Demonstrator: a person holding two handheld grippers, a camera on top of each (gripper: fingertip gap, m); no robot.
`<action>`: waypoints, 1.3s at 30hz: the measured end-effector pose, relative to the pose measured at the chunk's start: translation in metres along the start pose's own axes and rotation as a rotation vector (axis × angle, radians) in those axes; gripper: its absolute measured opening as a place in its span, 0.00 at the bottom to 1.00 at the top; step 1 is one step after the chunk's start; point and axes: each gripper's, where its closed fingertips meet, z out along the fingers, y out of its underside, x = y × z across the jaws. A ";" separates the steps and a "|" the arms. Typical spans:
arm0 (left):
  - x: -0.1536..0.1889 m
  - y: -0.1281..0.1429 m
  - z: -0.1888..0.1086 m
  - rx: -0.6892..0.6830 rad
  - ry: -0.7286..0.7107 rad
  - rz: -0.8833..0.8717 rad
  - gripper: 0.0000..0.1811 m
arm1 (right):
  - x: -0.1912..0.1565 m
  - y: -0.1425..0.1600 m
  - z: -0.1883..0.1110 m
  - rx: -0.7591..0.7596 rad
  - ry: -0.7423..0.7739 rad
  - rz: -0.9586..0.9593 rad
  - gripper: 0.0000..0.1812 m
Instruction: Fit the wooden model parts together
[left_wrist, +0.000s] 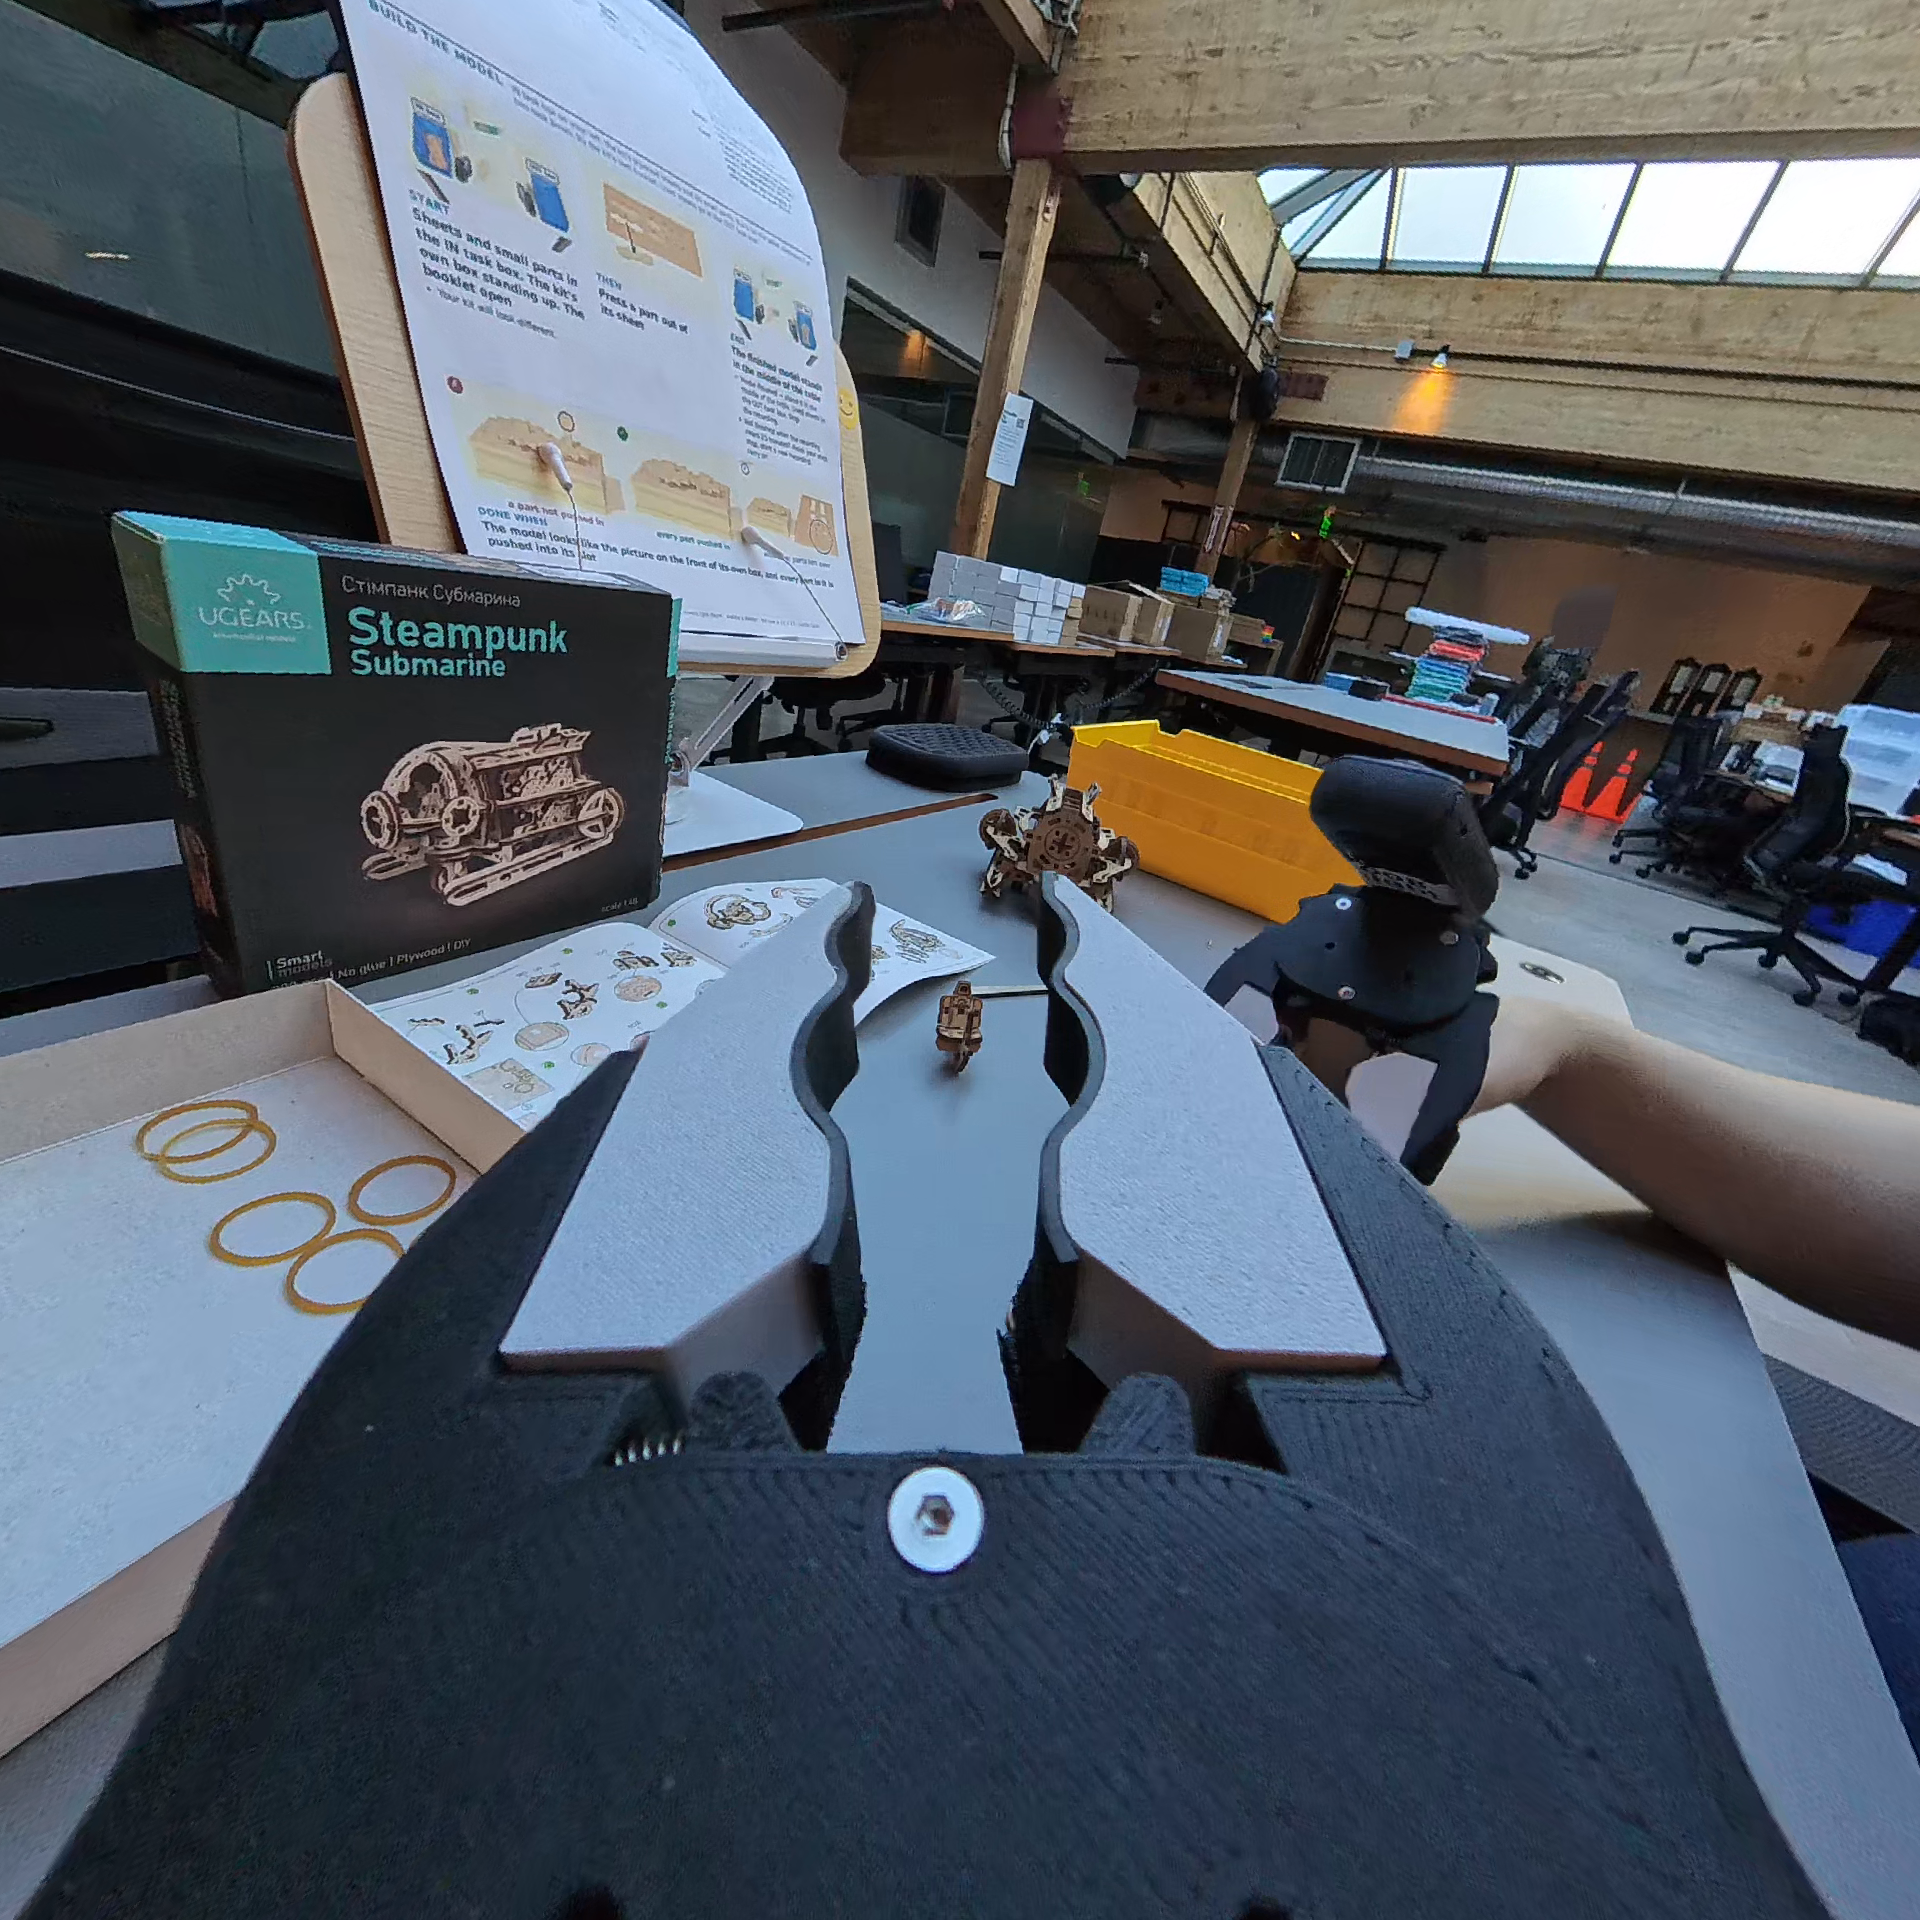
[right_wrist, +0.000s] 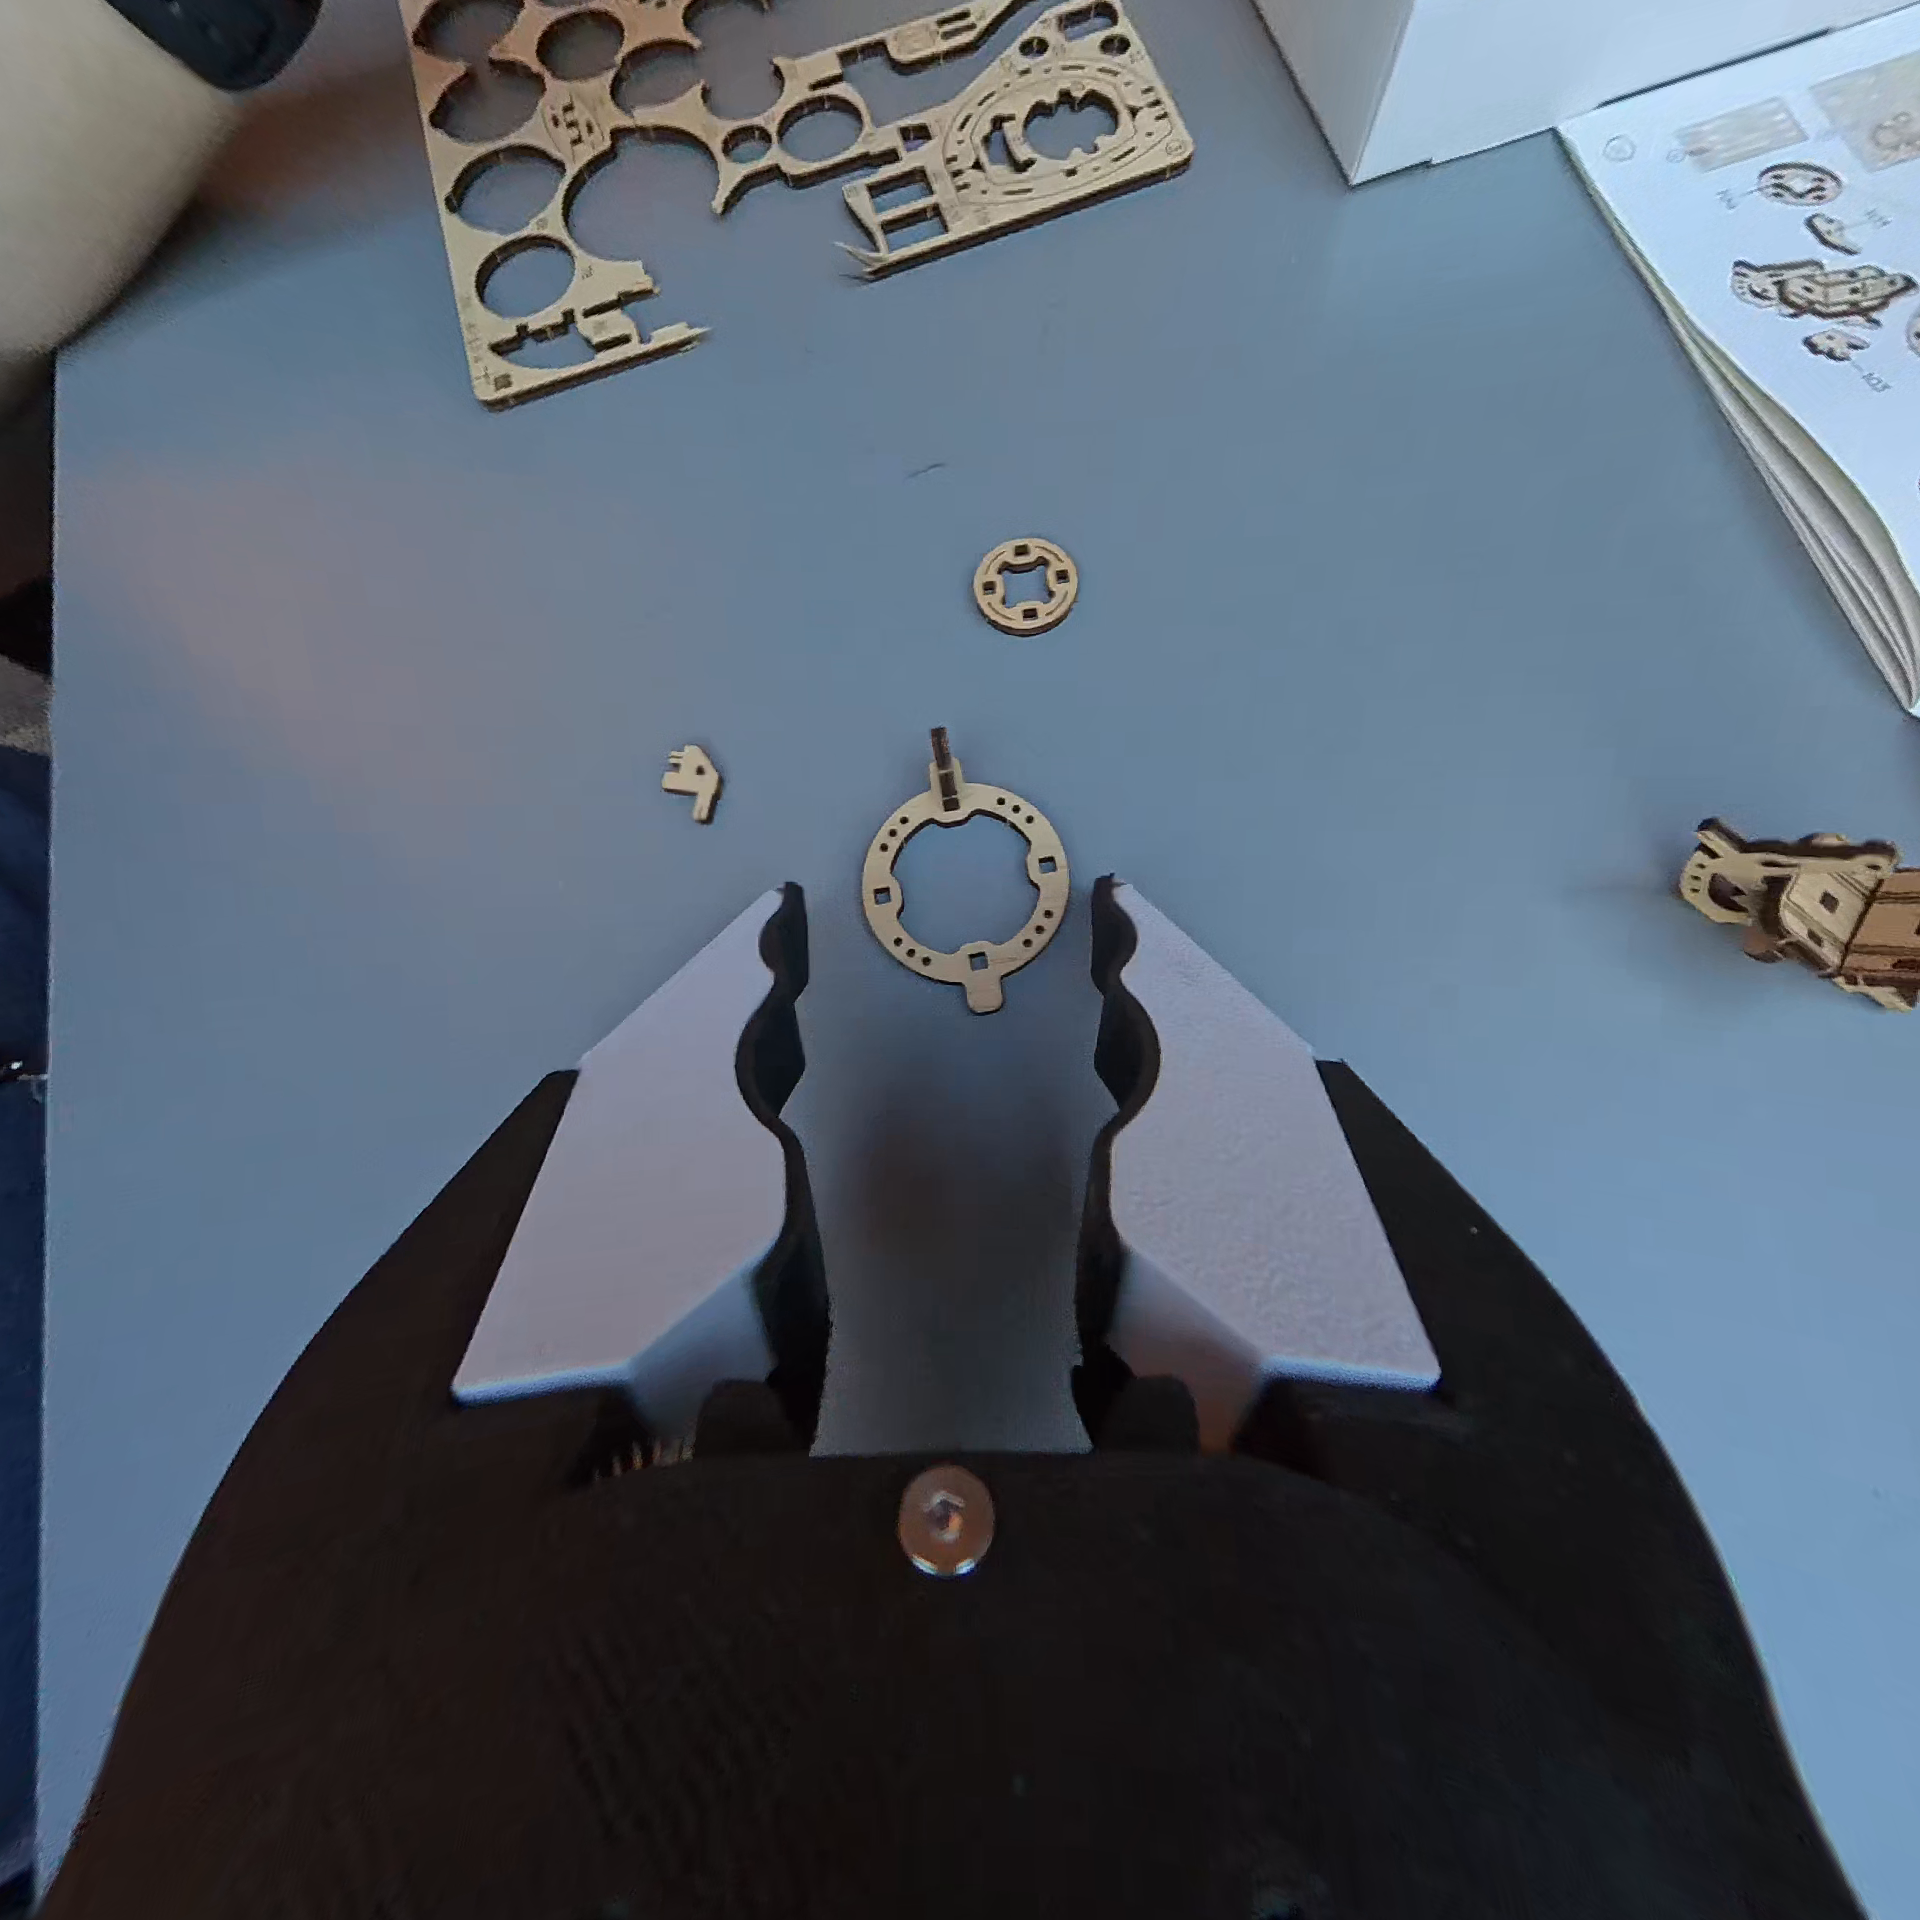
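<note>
The grey worktop (right_wrist: 1351, 644) carries a wooden ring part (right_wrist: 966, 904); beyond the ring lies a small disc (right_wrist: 1025, 585), to its left a tiny notched piece (right_wrist: 694, 782), farther beyond a punched-out sheet (right_wrist: 790, 166), to its right an open booklet (right_wrist: 1787, 343) and a small sub-assembly (right_wrist: 1808, 914)

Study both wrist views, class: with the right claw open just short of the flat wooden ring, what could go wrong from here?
1. The wooden ring lies flat on the table, so the open right claw may slide over it rather than grip it.
2. The thin peg standing in the ring's tab looks fragile; a clumsy pinch might snap or dislodge it.
3. The small hooked piece and small disc lie loose nearby and could be knocked away.
</note>
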 end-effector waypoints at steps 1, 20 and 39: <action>0.001 -0.001 0.000 0.002 0.003 0.003 0.17 | -0.001 -0.003 -0.002 -0.017 0.003 -0.027 0.30; -0.010 -0.031 -0.020 0.132 -0.043 -0.051 0.14 | 0.004 -0.013 0.001 -0.432 0.000 -0.187 0.05; -0.012 -0.021 -0.015 0.089 -0.049 -0.045 0.13 | -0.001 -0.018 0.016 -0.662 -0.041 -0.291 0.08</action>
